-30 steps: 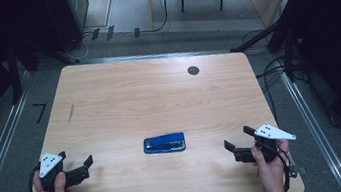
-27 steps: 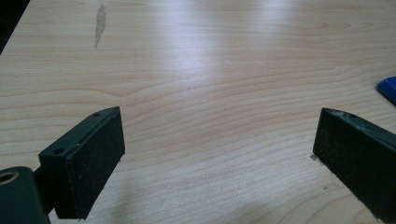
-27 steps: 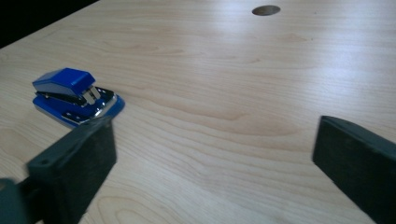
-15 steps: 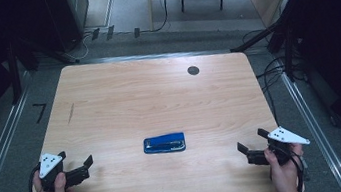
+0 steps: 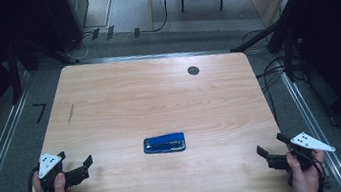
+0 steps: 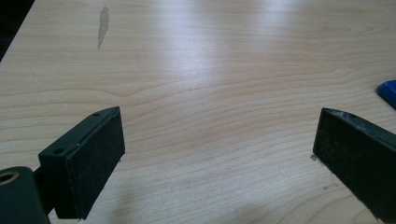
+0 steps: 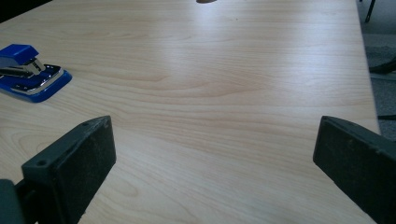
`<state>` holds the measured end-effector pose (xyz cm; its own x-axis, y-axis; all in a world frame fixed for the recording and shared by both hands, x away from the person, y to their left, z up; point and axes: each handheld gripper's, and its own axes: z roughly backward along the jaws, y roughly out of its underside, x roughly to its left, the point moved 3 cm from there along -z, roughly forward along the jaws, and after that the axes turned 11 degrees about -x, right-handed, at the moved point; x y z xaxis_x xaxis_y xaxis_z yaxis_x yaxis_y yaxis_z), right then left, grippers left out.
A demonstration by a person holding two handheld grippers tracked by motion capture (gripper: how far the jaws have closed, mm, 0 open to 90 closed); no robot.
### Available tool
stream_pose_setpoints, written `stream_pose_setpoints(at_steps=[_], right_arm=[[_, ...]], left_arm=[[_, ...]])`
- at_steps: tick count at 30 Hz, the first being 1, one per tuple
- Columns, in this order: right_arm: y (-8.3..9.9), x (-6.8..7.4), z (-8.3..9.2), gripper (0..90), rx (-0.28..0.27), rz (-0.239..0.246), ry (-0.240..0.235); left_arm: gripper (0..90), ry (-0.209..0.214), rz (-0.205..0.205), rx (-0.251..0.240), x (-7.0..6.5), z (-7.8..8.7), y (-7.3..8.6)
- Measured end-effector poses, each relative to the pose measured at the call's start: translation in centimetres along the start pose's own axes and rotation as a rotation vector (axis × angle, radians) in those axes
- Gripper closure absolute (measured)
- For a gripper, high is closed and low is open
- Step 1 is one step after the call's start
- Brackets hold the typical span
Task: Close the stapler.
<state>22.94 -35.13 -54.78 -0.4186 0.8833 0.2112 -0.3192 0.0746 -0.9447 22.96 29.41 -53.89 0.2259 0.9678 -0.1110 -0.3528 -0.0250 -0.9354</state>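
in the left gripper view we see just a blue corner of the stapler [image 6: 388, 92], cut off by the right edge, so its shape is hard to read there. in the right gripper view the stapler [image 7: 29, 72] sits at the far left, its left end cropped by the frame edge; the blue top, a metal strip and the blue base can be made out. in that view the dark round spot [image 7: 206, 1] on the far part of the table is clipped by the top edge.

from the high view we find the stapler [image 5: 164, 143] lying flat on the wooden table [image 5: 158, 97], in the near half and about midway between left and right. its long axis runs left to right, roughly parallel to the near edge; from above we cannot tell which end is the front.

our left gripper [image 5: 83, 169] sits near the near-left corner, jaws apart with bare wood between them, pointing right toward the stapler, which lies well apart to its right and slightly farther. our right gripper [image 5: 270, 151] sits at the near-right corner, jaws also wide apart and holding nothing, pointing left; the stapler lies well to its left and a little farther.
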Motion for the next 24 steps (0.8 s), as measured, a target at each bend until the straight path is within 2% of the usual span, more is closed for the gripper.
stream_pose_setpoints(at_steps=[4,9,19,24], right_arm=[[0.5,-1.2,1.1,0.0,0.003,0.000,0.016],[1.1,-1.8,1.8,0.0,0.001,-0.005,0.017],[1.7,-1.5,1.3,0.0,0.023,0.016,-0.014],[1.8,-1.4,1.2,0.0,0.031,0.021,-0.012]], left_arm=[[2.6,0.001,0.000,-0.006,0.0,0.1,0.0],[2.5,-0.003,0.004,-0.006,0.0,0.1,0.0],[2.5,-0.001,0.038,-0.008,0.4,0.1,0.0],[2.5,0.000,0.032,0.001,0.3,0.0,0.0]])
